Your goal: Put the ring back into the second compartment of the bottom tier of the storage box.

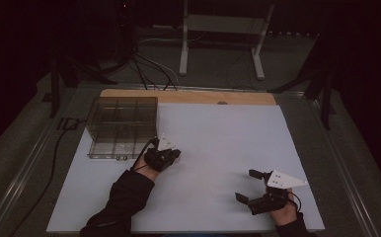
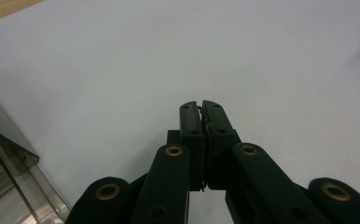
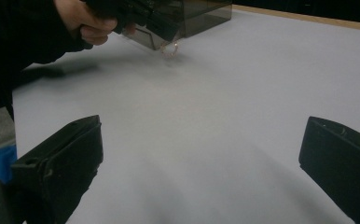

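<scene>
Left gripper (image 1: pixel 171 157) sits just off the front right corner of the clear compartment box (image 1: pixel 123 126), and its jaws are pinched tight together on something tiny. From the right gripper view, that's a small pinkish ring (image 3: pixel 170 50) dangling from the closed tips, hanging just above the white tabletop (image 1: pixel 218 143) and right beside the box's front wall. In the left gripper view a thin bit of wire shows squeezed between the pads, with the box's transparent edge low on the left. Over on the other side, the right gripper (image 1: pixel 247 186) rests low near the tabletop's front right corner, jaws spread wide, nothing between them, bare white surface ahead. The two grippers are well apart. The box stands at the tabletop's back left, its dividers visible through the lid.
</scene>
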The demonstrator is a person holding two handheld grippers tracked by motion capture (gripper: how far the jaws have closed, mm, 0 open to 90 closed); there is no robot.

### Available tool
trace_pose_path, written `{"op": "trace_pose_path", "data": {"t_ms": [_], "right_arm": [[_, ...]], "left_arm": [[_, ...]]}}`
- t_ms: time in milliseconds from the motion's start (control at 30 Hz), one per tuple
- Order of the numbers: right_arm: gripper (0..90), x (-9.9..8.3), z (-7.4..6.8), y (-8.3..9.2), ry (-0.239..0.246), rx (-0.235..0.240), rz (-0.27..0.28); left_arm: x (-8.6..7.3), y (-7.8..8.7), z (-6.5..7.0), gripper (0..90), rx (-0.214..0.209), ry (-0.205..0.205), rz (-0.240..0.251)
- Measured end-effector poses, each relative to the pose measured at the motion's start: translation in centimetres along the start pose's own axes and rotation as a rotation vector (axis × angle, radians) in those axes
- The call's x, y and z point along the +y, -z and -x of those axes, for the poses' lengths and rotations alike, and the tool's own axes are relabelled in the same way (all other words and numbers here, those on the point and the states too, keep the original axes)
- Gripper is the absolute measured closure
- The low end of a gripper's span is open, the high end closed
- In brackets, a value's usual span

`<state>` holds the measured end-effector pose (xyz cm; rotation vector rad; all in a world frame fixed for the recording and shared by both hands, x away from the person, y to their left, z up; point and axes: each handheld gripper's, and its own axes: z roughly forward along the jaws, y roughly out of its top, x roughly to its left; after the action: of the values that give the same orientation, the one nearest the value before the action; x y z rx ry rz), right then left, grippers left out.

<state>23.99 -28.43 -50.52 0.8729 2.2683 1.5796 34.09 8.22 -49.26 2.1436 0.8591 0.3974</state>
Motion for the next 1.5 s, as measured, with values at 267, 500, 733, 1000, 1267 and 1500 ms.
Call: {"op": "trace_pose_path", "data": {"t_ms": [267,500,733,1000,1267,1500], "right_arm": [[0.0,-0.1,0.0,-0.1,0.000,0.000,-0.004],[0.0,-0.1,0.0,-0.2,0.001,-0.001,-0.007],[0.0,-0.1,0.0,-0.2,0.001,-0.004,-0.009],[0.0,-0.1,0.1,-0.2,0.001,-0.004,-0.008],[0.0,-0.1,0.1,-0.2,0.000,-0.003,-0.009],[0.0,-0.1,0.0,-0.1,0.001,-0.005,-0.009]], "left_arm": [[0.5,0.8,-0.2,90.0,0.016,-0.023,0.011],[0.7,1.2,-0.2,90.0,0.012,-0.020,0.022],[0.7,1.5,-0.4,90.0,0.012,-0.024,0.024],[0.8,2.2,-0.8,90.0,0.023,-0.024,0.033],[0.9,2.7,-1.0,90.0,0.031,-0.024,0.036],[0.9,3.3,-1.5,90.0,0.041,-0.013,0.050]]}}
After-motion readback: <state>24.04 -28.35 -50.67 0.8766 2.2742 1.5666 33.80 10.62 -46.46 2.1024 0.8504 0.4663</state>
